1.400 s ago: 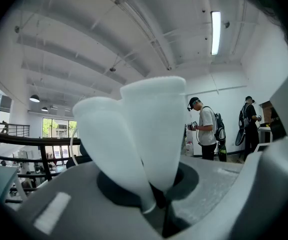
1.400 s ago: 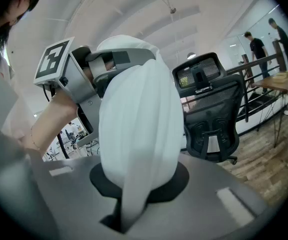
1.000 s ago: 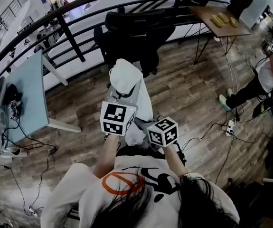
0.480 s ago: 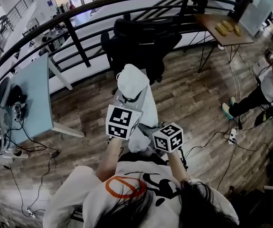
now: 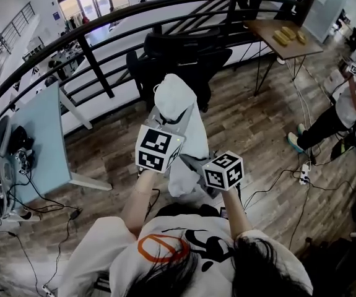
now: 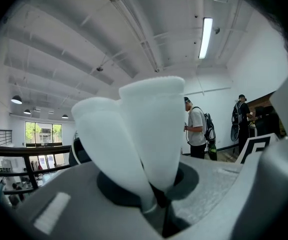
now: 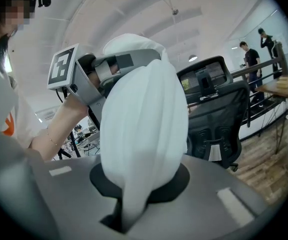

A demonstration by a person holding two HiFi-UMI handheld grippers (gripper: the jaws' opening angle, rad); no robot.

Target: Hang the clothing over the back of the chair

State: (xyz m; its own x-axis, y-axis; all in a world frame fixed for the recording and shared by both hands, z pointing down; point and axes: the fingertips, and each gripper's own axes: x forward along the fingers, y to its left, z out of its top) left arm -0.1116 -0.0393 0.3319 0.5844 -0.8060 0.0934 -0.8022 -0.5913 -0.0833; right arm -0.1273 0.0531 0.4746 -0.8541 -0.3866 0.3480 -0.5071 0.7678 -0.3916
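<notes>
the clothing point(image 5: 179, 119) is a white hooded garment, bunched in soft folds, with the hood uppermost. it hangs in the air over the wooden floor point(image 5: 252, 122), in front of the black chair point(image 5: 178, 57). my left gripper point(image 5: 158, 146) is clamped tight on one fold and my right gripper point(image 5: 222, 169) pinches another. compared with a second ago, both grippers and the cloth are higher and nearer the chair.

A pale tabletop point(image 5: 38, 135) stands left of the left gripper point(image 6: 151, 206). A wooden tabletop point(image 5: 267, 30) with yellow blocks point(image 5: 287, 34) stands far right of the right gripper point(image 7: 125, 216).
</notes>
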